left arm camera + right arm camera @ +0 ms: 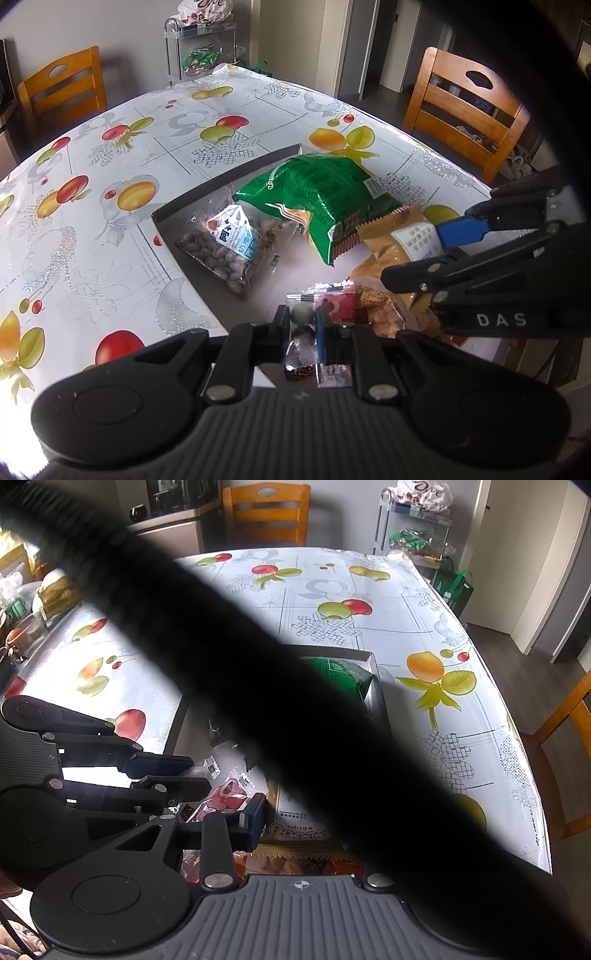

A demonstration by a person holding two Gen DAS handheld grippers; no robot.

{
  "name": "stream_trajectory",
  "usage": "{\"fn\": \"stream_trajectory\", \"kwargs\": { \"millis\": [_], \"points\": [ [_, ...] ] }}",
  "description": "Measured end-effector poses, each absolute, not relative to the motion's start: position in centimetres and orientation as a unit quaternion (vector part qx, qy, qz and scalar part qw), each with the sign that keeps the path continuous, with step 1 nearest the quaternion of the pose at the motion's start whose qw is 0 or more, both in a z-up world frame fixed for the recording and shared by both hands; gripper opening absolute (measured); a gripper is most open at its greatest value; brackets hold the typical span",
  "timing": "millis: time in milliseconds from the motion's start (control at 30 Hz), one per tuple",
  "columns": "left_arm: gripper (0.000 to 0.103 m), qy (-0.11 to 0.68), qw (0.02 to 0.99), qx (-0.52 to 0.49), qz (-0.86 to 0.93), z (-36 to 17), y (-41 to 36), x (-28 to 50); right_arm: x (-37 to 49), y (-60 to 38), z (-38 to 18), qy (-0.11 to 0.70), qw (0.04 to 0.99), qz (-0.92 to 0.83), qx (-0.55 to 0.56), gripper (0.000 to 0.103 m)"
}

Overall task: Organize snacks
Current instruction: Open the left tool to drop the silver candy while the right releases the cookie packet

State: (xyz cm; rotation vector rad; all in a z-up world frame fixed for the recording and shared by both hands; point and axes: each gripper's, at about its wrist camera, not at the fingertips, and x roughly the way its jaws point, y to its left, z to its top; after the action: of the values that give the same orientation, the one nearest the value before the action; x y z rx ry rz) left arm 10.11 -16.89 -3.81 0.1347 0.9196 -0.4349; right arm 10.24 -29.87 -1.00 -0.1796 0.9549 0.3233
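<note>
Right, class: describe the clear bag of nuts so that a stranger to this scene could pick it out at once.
Start at the table with the fruit-print cloth, then find the shallow dark-walled box on it. At the box's left end, beside the green snack bag, lies the bag of nuts. It alone is see-through, showing brown shelled nuts under a white and blue label.

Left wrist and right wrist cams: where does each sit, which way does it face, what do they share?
Left wrist: on the left gripper, angled down at the box of snacks; right gripper enters from the right.
Right wrist: on the right gripper, angled down at the same table; a black band hides most of the box; left gripper enters from the left.
Shared: green bag, pink packet, rack.
</note>
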Motion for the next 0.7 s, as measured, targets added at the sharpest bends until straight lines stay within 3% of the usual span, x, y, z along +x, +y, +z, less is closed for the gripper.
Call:
{"fn": "stream_trajectory", "kwargs": {
  "millis": [133,300,500,633,700],
  "points": [
    [0.014,0.441,0.870,0.069,-0.208,-3.9,-16.9,10.2,10.2,-29.8,-1.0,0.456,0.872,0.155,-0.086,0.041],
    [0.029,0.436,0.872,0.071,-0.209,-3.8,-17.0,10.1,10.2,-29.9,-0.7,0.453,0.874,0.154,-0.085,0.048],
    [0.033,0.434,0.872,0.073,-0.214,-3.6,-17.1,9.9,10.2,-29.9,-0.3,0.450,0.876,0.154,-0.085,0.048],
    [0.042,0.431,0.873,0.076,-0.217,-3.5,-17.2,9.8,10.3,-29.9,0.0,0.445,0.878,0.153,-0.081,0.050],
    [0.053,0.428,0.874,0.079,-0.217,-3.5,-17.3,9.7,10.4,-30.0,0.1,0.444,0.880,0.151,-0.080,0.050]
  ]
}}
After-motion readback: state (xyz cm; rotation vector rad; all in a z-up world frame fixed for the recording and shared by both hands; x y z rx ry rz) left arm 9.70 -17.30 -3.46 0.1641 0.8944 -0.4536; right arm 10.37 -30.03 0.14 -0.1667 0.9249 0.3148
